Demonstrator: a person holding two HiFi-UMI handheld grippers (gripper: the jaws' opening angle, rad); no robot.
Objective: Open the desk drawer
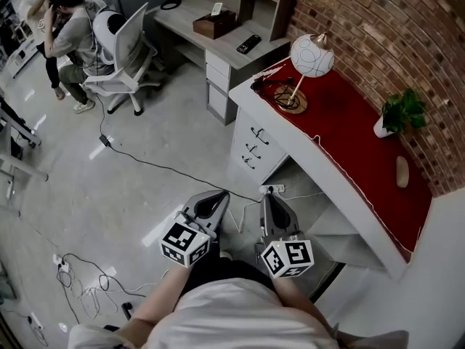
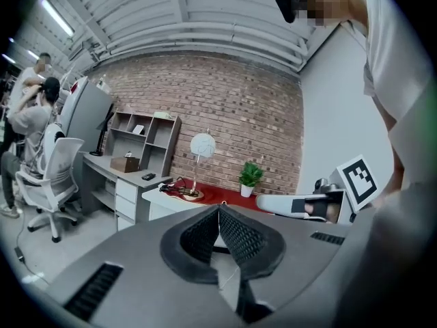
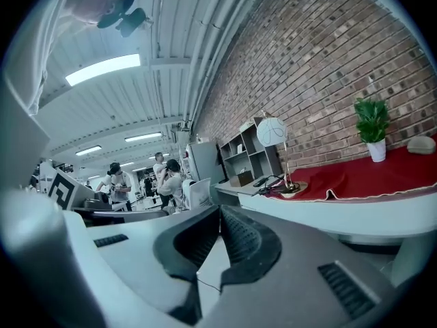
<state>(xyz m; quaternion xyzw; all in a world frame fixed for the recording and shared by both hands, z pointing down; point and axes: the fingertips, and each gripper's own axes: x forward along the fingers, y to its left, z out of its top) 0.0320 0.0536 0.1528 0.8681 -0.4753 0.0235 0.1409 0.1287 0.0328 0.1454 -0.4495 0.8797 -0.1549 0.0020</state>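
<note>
Low in the frame my left gripper (image 1: 220, 194) and right gripper (image 1: 267, 193) hold their fingers (image 2: 235, 234) together, empty, well short of the drawer (image 1: 251, 128) at centre under the desk (image 1: 312, 150); it looks rigid and light-sliding, so I'd hook its dark handle (image 1: 259, 136).

A red fabric cloth (image 1: 356, 133) covers the white bench (image 1: 320, 156). On the cloth stand a white globe lamp (image 1: 312, 56) and a green potted plant (image 1: 399, 113), with a beige oval object (image 1: 402, 171) lying near the plant.
</note>
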